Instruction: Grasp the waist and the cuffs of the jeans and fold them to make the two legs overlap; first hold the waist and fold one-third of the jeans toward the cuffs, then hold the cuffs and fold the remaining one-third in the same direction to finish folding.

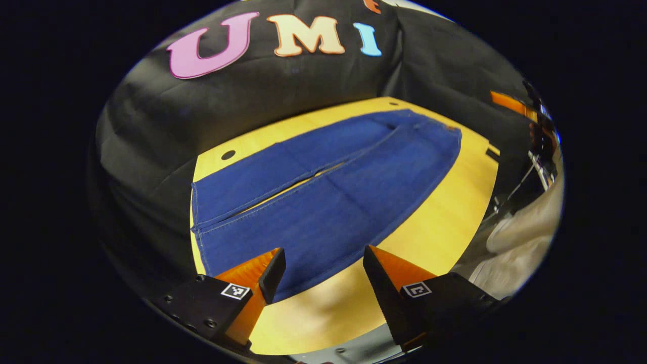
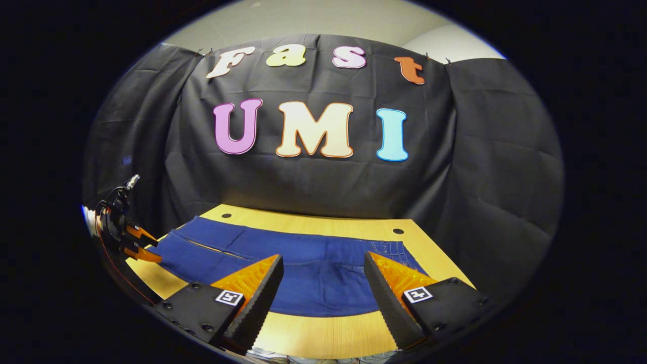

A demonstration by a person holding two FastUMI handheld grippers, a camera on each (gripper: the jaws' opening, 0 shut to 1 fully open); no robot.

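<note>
1. A pair of blue jeans (image 1: 323, 197) is seen spread flat on a yellow wooden table (image 1: 445, 227), with the 2 legs side by side and a thin strip of tabletop visible between them.
2. In the left gripper view, the cuffs (image 1: 199, 217) are found at the end of the jeans nearest the table's left edge, and the waist (image 1: 450, 132) at the opposite end of the jeans.
3. The left gripper (image 1: 323, 275) is held above the jeans' near edge, close to the cuff end; its jaws are spread wide and nothing is held between them.
4. In the right gripper view, the right gripper (image 2: 323, 283) is poised over the jeans' near edge toward the waist end, its jaws likewise wide apart and nothing gripped.
5. The left gripper is also caught in the right gripper view, beside the cuff end of the jeans (image 2: 283, 263).
6. No fold is judged to be made: the legs are not yet overlapped.
7. The whole sequence is judged to remain: the legs to be laid 1 over the other, then 1 third folded from the waist toward the cuffs, then the last third folded from the cuffs.
</note>
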